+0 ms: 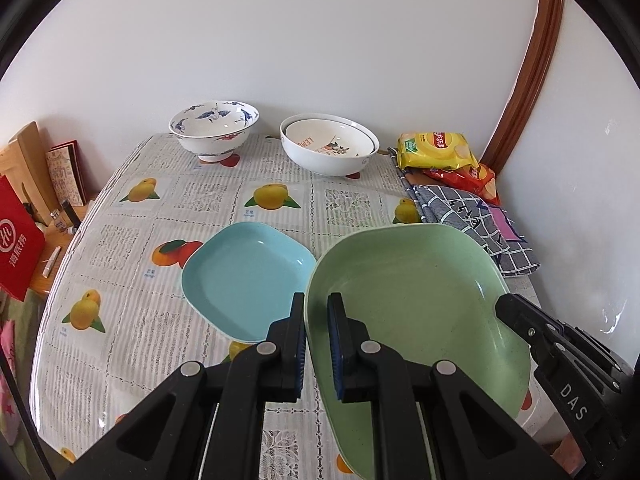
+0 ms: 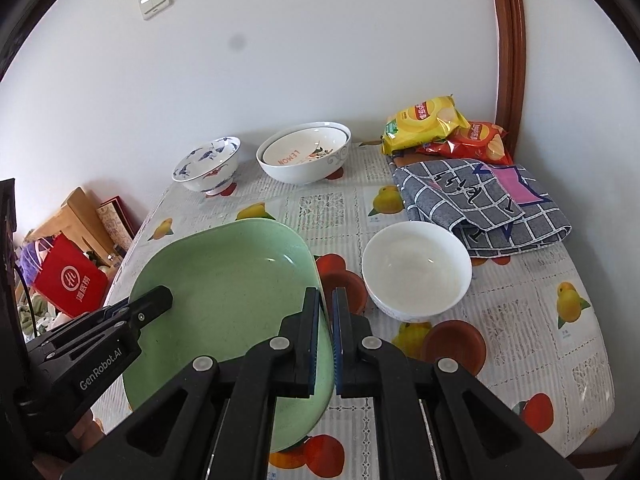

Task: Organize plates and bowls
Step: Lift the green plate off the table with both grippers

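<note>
A green plate is held above the table by both grippers. My left gripper is shut on its left rim. My right gripper is shut on its right rim; the plate shows in the right wrist view too. A blue plate lies on the table just left of the green one. A plain white bowl sits right of the green plate. At the back stand a blue-patterned bowl and a white bowl with a smaller "LEMON" bowl nested in it.
Yellow and red chip bags and a folded grey checked cloth lie at the back right by the wall. Two brown coasters lie near the white bowl. A red bag and boxes stand off the table's left edge.
</note>
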Available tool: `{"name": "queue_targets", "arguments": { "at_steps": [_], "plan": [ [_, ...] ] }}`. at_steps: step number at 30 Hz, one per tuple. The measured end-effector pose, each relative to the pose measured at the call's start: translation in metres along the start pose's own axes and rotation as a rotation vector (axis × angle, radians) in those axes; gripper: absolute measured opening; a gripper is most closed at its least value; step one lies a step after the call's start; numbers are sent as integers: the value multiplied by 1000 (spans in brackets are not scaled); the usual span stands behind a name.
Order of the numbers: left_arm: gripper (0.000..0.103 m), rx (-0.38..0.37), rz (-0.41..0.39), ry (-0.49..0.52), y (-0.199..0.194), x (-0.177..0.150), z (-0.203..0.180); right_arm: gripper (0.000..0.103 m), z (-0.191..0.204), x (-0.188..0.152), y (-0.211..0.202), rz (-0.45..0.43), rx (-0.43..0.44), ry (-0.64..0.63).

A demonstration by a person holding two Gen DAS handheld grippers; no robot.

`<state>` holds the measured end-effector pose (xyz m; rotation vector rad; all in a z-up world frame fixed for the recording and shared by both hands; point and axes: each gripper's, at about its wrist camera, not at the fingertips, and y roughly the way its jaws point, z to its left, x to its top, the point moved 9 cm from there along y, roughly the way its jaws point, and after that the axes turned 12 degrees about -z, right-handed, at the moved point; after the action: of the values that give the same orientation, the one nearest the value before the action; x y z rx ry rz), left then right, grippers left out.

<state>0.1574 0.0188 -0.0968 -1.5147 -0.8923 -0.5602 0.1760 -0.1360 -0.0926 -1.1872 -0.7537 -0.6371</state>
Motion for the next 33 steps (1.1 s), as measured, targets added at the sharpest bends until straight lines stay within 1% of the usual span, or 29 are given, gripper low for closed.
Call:
{"name": "queue_targets", "arguments": {
  "at_steps": [9, 19, 33],
  "plan": [
    [11, 1, -7, -14, -13, -7, 2, 7, 4, -4, -18, -23, 10, 2],
    [11, 0, -20, -5, -21, -6, -2, 6, 2, -3, -28, -39, 12, 15],
    [11, 10, -21, -9, -22, -5, -3, 6, 0, -2, -29, -39, 24, 18]
  ]
}}
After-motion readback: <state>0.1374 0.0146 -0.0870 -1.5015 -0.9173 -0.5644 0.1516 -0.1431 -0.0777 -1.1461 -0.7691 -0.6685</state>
